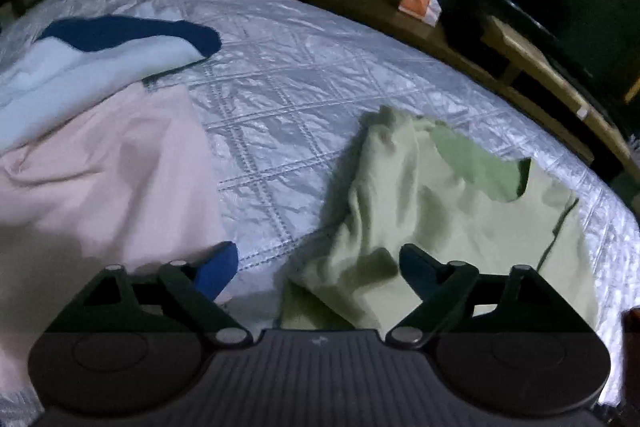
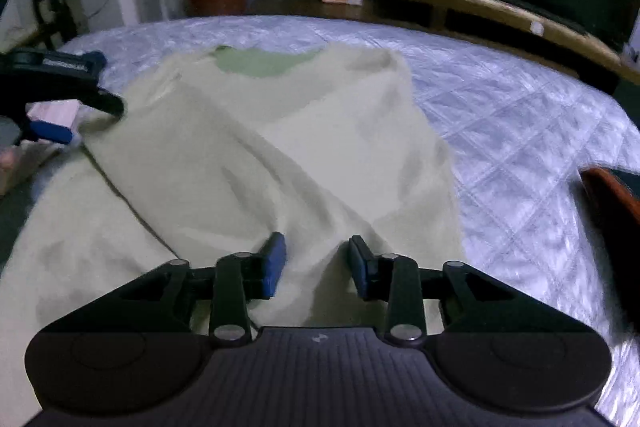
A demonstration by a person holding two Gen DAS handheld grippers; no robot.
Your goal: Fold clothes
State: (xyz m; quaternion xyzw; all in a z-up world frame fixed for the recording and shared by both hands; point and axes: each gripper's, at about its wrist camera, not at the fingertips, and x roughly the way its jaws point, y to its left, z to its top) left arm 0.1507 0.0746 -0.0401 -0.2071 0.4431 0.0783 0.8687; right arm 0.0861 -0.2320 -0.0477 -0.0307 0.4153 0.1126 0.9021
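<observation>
Green shirt (image 2: 280, 147) on bed (image 2: 520, 115) — we hold left gripper (image 1: 318, 267) wide, empty; right gripper (image 2: 316, 261) half-open, fabric between, grip unclear — pinch the hem squarely.

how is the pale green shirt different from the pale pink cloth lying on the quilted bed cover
The pale green shirt lies toward the right of the quilted bed cover in the left wrist view; the pale pink cloth lies on the left. The green shirt lies uncovered with its darker green neck opening in view; the pink cloth is partly overlapped by a light blue and navy garment. Both are rumpled and not neatly folded.
</observation>
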